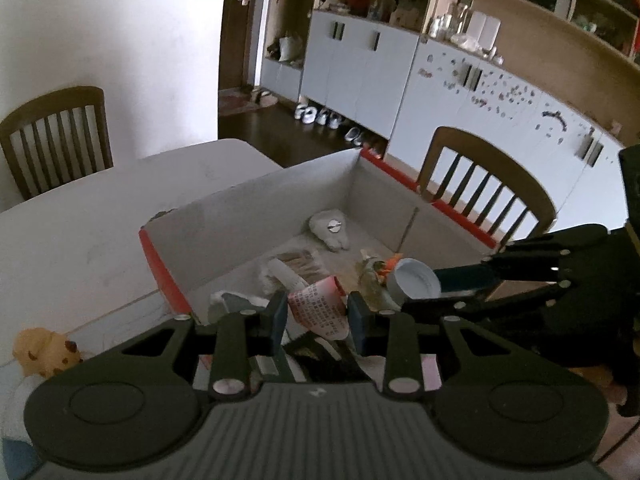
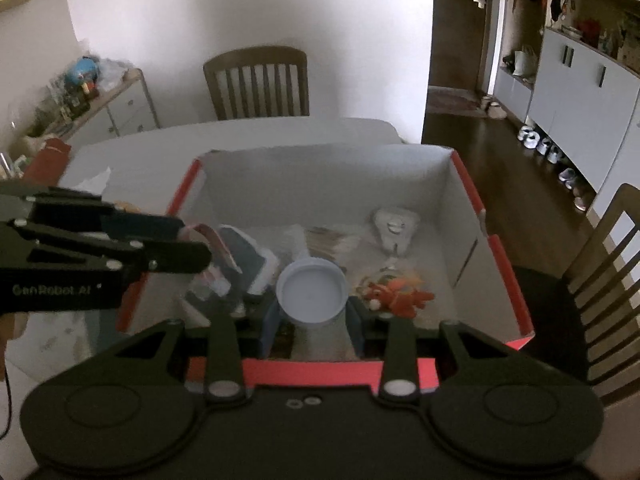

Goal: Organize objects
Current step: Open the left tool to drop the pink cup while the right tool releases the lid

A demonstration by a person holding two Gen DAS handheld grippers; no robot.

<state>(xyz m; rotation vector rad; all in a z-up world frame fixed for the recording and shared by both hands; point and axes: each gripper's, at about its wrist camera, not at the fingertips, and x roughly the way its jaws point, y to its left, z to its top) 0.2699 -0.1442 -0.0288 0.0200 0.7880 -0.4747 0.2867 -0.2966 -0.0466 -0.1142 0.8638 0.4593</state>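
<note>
A white cardboard box with red edges (image 1: 248, 204) (image 2: 320, 176) stands on the table. My left gripper (image 1: 318, 316) is shut on a pink-and-white printed packet (image 1: 320, 306) over the box's near left corner; it also shows in the right wrist view (image 2: 216, 252). My right gripper (image 2: 312, 320) is shut on a white-capped bottle (image 2: 312, 292) over the box's near edge; the bottle also shows in the left wrist view (image 1: 414, 282). Inside the box lie a white tooth-shaped toy (image 1: 332, 228) (image 2: 396, 228), an orange plush (image 2: 400, 294) and other small items.
A grey-white table (image 1: 100, 220) carries the box. Wooden chairs stand behind (image 2: 256, 80) and beside it (image 1: 484, 184). A yellow plush (image 1: 40, 350) lies at the left. White cabinets (image 1: 360, 76) line the far wall.
</note>
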